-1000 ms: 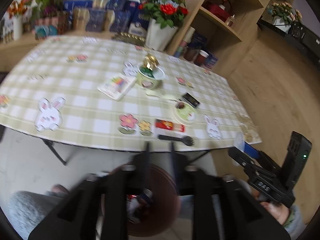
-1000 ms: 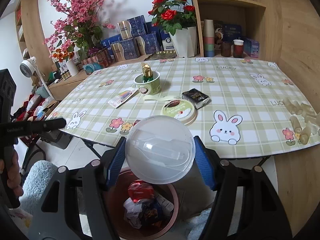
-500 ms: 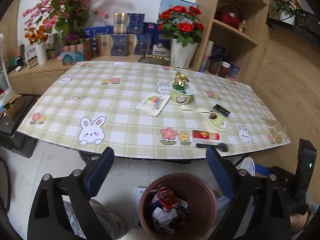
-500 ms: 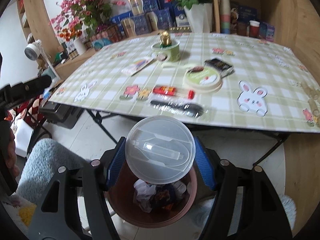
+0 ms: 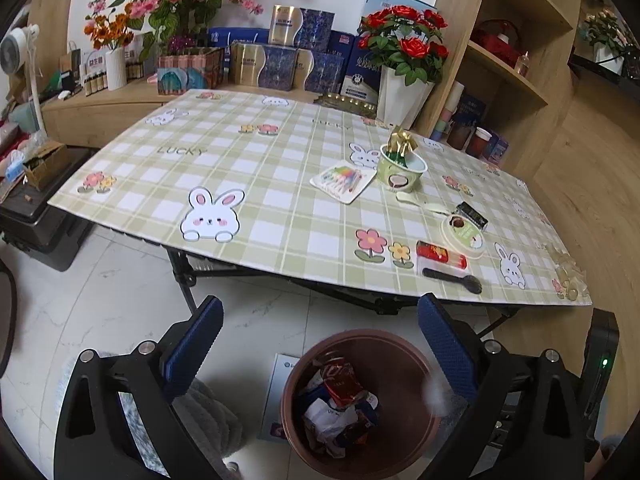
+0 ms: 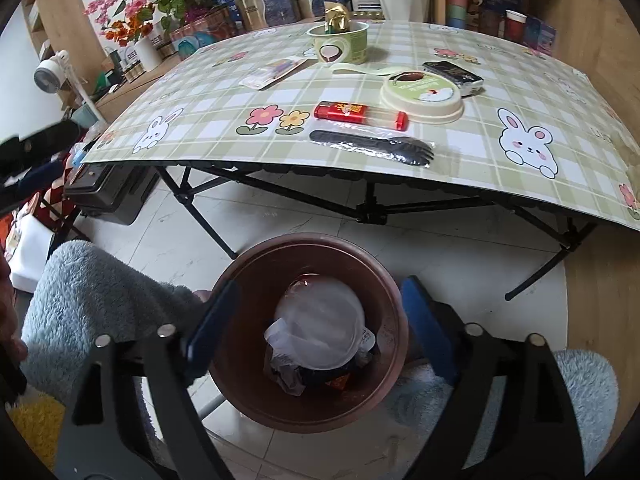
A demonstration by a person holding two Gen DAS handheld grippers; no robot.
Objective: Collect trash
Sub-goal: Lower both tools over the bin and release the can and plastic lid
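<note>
A brown trash bin (image 6: 256,280) stands on the floor in front of the table; it also shows in the left wrist view (image 5: 404,344). A clear plastic lid (image 6: 320,328) lies in it on crumpled wrappers. My right gripper (image 6: 316,320) is open and empty above the bin. My left gripper (image 5: 320,344) is open and empty, above and just left of the bin. On the table lie a black plastic fork (image 6: 372,148), a red tube (image 6: 360,114), a green cup lid (image 6: 420,96), a black packet (image 6: 452,74), a green cup (image 6: 340,44) and a white packet (image 6: 276,72).
The table (image 5: 240,168) has a checked cloth and black folding legs (image 6: 372,208). Flower vases and boxes stand behind it, wooden shelves (image 5: 508,72) at the right. A black case (image 5: 36,220) sits on the floor at the left. Grey fluffy slippers (image 6: 92,300) flank the bin.
My right gripper opened and the clear lid dropped into the bin. My left gripper opened earlier and has since lifted, so the view shows more of the table.
</note>
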